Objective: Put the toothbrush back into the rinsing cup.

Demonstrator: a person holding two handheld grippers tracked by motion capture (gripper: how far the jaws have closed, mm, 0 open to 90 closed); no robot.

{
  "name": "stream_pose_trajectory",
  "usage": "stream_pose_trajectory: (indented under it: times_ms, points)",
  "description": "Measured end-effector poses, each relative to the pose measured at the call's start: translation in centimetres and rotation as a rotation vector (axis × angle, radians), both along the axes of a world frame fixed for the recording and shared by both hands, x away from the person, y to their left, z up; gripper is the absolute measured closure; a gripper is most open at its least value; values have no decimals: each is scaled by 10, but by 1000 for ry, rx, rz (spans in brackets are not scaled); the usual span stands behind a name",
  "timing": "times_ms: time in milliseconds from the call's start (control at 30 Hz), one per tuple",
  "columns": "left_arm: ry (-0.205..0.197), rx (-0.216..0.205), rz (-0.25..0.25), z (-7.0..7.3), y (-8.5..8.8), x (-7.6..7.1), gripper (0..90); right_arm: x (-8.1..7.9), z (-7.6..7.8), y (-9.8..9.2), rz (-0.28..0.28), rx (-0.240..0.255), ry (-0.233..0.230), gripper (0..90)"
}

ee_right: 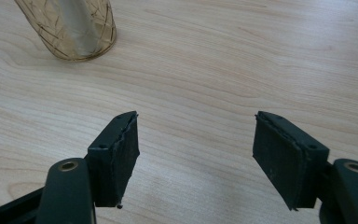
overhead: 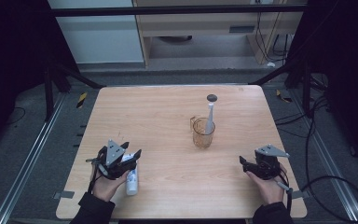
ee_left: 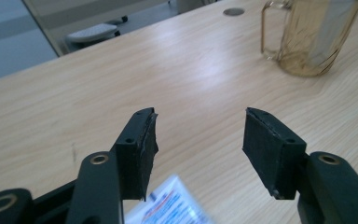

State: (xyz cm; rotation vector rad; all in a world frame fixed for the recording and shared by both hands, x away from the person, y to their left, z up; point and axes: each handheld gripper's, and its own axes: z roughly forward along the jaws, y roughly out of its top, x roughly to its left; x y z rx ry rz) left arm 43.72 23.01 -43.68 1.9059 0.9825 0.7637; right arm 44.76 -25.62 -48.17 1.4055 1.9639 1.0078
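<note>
- Left claw [overhead: 131, 153]: jaws spread wide, holding nothing; poised directly over the white plastic tube with blue-and-red label [overhead: 131, 179], not touching it.
- White tube: lies flat on the light wooden surface [overhead: 168, 116] near its front-left edge. Long axis runs near to far. In the left gripper view its printed end [ee_left: 177, 203] shows low between the 2 pads [ee_left: 142, 154], slightly toward the left one. The left claw is by far the nearer.
- Right claw [overhead: 243, 163]: jaws wide apart, empty, resting at the front-right, well apart from the tube.
- Amber ribbed glass mug with handle [overhead: 203, 133]: stands mid-surface, well apart from both claws, with 1 white toothbrush-like handle [overhead: 209, 116] leaning inside.
- Dark round cable port [overhead: 211, 97]: near the far edge.
- Obstruction: nothing stands between the left claw and the tube; the likely next move is a straight descent.
</note>
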Motion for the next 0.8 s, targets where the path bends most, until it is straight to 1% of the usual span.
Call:
stream_pose_trajectory:
  times_ms: [67, 100, 233, 300, 367, 400, 433, 467, 500, 567, 633, 667, 700, 800]
  points:
    - [15, 11, 10, -4, 7, -4, 457, -1, 0, 1, 4, -8, -5, 318]
    - [21, 14, 13, -6, 10, -6, 468, -1, 0, 1, 5, -2, 0, 321]
    - [64, 30, 36, -14, 23, -14, 510, -1, 0, 1, 11, -12, -2, 329]
    - [82, 38, 56, -18, 30, -16, 539, -2, 0, 2, 9, -14, 1, 334]
    - [117, 35, 83, -22, 35, -17, 572, -2, 0, 3, 12, -13, -1, 338]
    - [128, 34, 96, -23, 37, -17, 589, -2, 0, 3, 14, -15, -3, 341]
    - [128, 34, 96, -23, 37, -17, 603, -2, 0, 3, 14, -15, -3, 341]
    - [149, 25, 110, -25, 41, -16, 619, -3, 0, 4, 19, -17, -1, 345]
    - [158, 24, 119, -25, 43, -17, 635, -3, 0, 4, 20, -15, 1, 347]
    - [181, 29, 135, -27, 45, -17, 672, -4, 0, 5, 22, -10, 4, 352]
    - [206, 40, 147, -29, 48, -16, 710, -4, 0, 5, 25, -17, 0, 356]
    - [206, 40, 147, -29, 48, -16, 731, -4, 0, 5, 25, -17, 0, 356]
    - [231, 41, 155, -31, 50, -14, 754, -4, 0, 5, 29, -18, 1, 362]
    - [243, 47, 167, -32, 51, -12, 793, -4, 0, 6, 32, -18, 1, 371]
